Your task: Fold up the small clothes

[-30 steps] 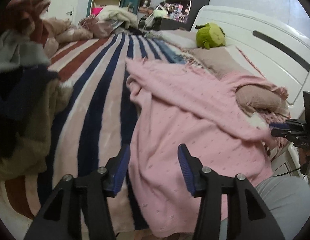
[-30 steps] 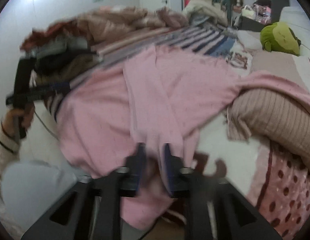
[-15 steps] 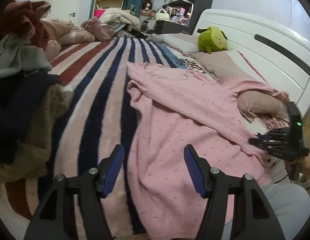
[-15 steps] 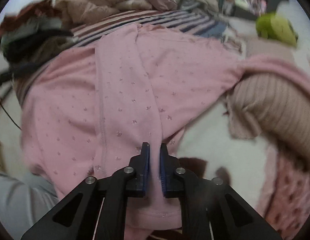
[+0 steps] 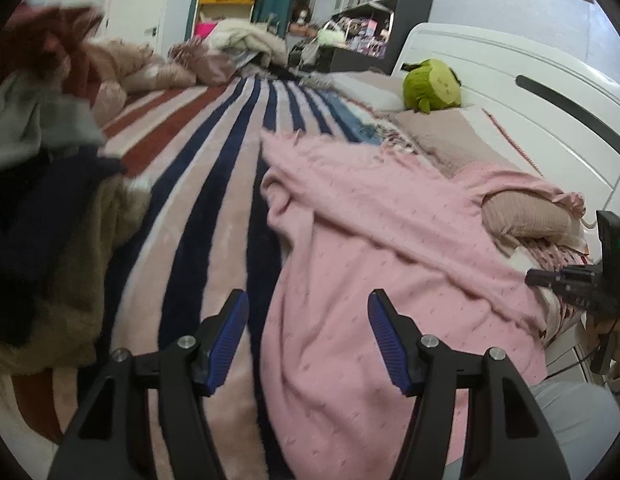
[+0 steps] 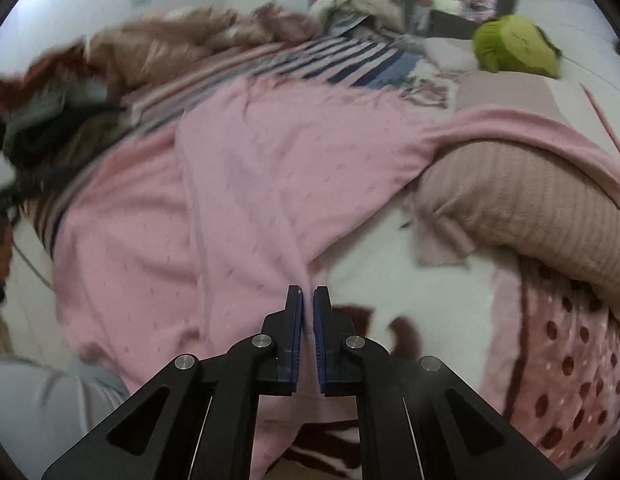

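The soft, light pink top (image 6: 237, 184) is clamped at its 6 o'clock edge by the right hand-held gripper (image 6: 307, 300), while the left hand-held gripper (image 5: 307, 320) stands apart above it.

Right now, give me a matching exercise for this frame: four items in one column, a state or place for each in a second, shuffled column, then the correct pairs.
Items
1. left gripper
2. right gripper
3. green plush toy
4. pink garment

States or places
A. shut on pink fabric
B. by the white headboard
C. open, holding nothing
D. spread over the striped blanket

Pairs: 1-C, 2-A, 3-B, 4-D
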